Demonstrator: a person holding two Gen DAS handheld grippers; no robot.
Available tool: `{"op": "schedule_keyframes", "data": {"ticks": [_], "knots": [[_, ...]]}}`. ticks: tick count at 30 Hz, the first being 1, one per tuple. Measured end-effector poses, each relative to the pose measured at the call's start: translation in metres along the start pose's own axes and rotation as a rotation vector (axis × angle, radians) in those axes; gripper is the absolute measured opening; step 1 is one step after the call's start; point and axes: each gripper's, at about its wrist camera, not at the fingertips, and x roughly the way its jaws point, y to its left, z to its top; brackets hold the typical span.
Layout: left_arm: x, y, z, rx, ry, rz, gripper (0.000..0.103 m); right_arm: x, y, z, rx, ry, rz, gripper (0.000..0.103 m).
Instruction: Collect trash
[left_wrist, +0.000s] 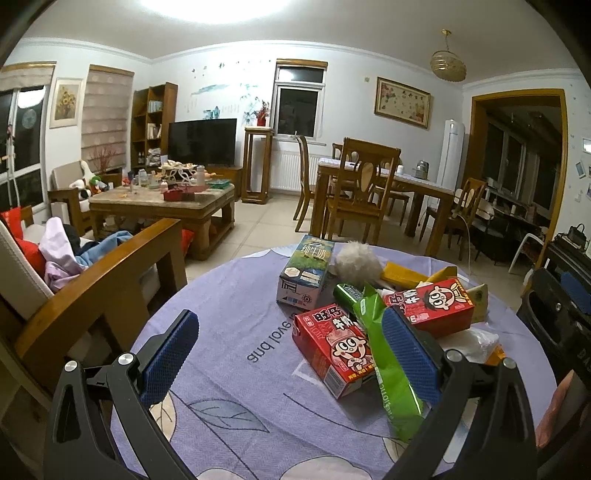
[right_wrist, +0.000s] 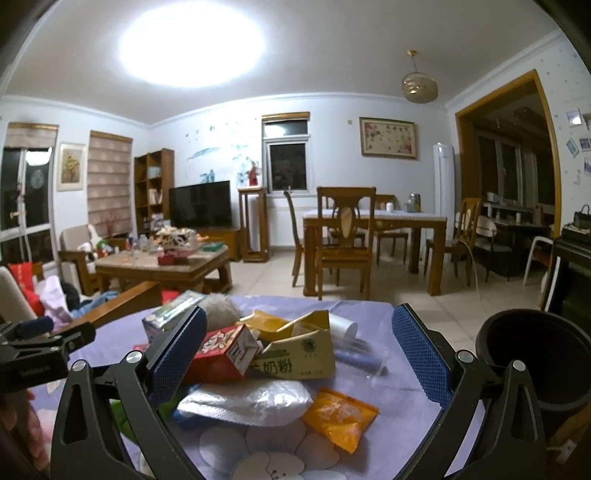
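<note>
Nearest the cameras, both tools are idle. The left gripper (left_wrist: 290, 354) has its fingers (left_wrist: 171, 354) spread wide apart with nothing between them, poised over the near edge of the litter; the right gripper (right_wrist: 299, 354) likewise stands fully apart and empty, framing the pile from its own side.

The trash lies in one loose heap on the lilac-clothed bench (left_wrist: 221, 332). Counted as far as visible:
- two red milk cartons (left_wrist: 334, 350) (one lying flat, one propped behind it);
- one green wrapper (left_wrist: 388, 365), draped across the nearer red carton;
- one blue-and-white milk carton (left_wrist: 306, 277);
- one grey fluffy ball (left_wrist: 356, 260);
- one orange sachet (right_wrist: 340, 417);
- one crumpled clear plastic bag (right_wrist: 247, 402);
- one yellow milk-powder packet (right_wrist: 295, 358), with further yellow packaging behind it (number uncertain).

To the right, just beside the bench, stands a dark bin (right_wrist: 535, 362). Its inside shows no litter, though its bottom is not visible.

Judgement: collection appears not yet begun. Every item remains on the bench and neither gripper holds anything; the whole heap is still to be moved, presumably into the bin.
</note>
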Motion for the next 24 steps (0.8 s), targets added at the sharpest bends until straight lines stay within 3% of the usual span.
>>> {"op": "schedule_keyframes", "data": {"ticks": [24], "knots": [[0.0034, 0.0002, -0.0001, -0.003, 0.013, -0.005, 0.098, 0.0067, -0.0020, -0.0044, 0.001, 0.016, 0.001, 0.099]]}}
